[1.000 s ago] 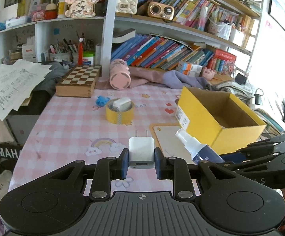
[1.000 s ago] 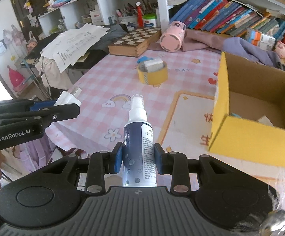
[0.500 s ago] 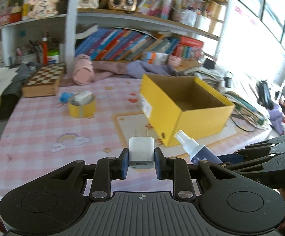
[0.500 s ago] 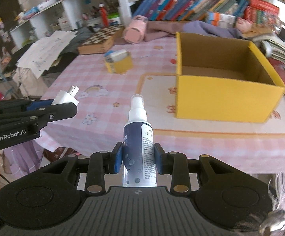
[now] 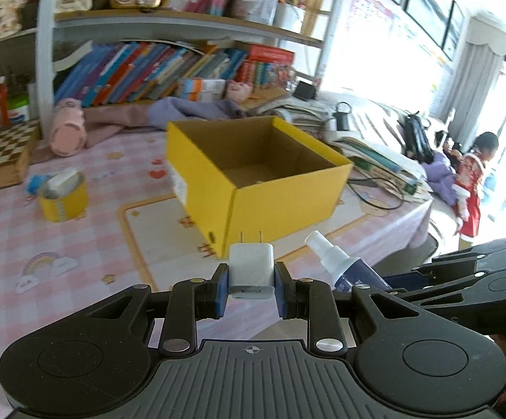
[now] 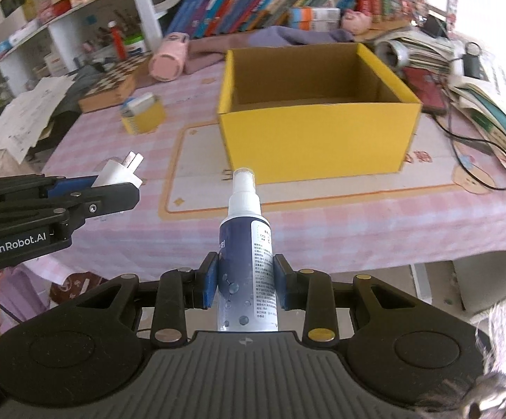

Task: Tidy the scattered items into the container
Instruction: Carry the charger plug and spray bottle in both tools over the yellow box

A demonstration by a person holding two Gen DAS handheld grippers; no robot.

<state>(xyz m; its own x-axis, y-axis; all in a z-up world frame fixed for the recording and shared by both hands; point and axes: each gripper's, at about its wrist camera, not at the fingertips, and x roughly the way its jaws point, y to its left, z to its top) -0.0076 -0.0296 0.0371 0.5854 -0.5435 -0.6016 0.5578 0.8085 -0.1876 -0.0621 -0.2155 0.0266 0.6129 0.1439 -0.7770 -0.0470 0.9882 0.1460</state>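
Your table (image 6: 322, 216), under a pink checked cloth, is cut off by the frame on all sides; its near edge shows only in the right wrist view.

The yellow cardboard box (image 6: 317, 139) stands open-topped on the table, ahead of both tools. From the right wrist view its floor is mostly hidden behind the front wall. From the left wrist view the box (image 5: 280, 195) shows a bare brown patch of floor, with the near corner of the interior hidden.

The chessboard (image 6: 113, 82) lies at the far left of the table, partly cropped in the left wrist view. A pink cylindrical case (image 6: 169, 57) lies on its side beside it, its detail blurred.

The yellow tape roll (image 5: 63, 199) sits left of the box, well apart from it, with a white object resting in its core; what that object is you cannot tell.

Your right tool (image 6: 246, 286) is clamped on a blue spray bottle (image 6: 246, 255), held upright off the near table edge with the nozzle toward the box. The label text is too small to read.

Your left tool (image 5: 251, 288) grips a white plug charger (image 5: 251, 269), prongs forward, held above the table near the box's front corner. In the right wrist view the charger (image 6: 118, 173) is largely hidden by the fingers.
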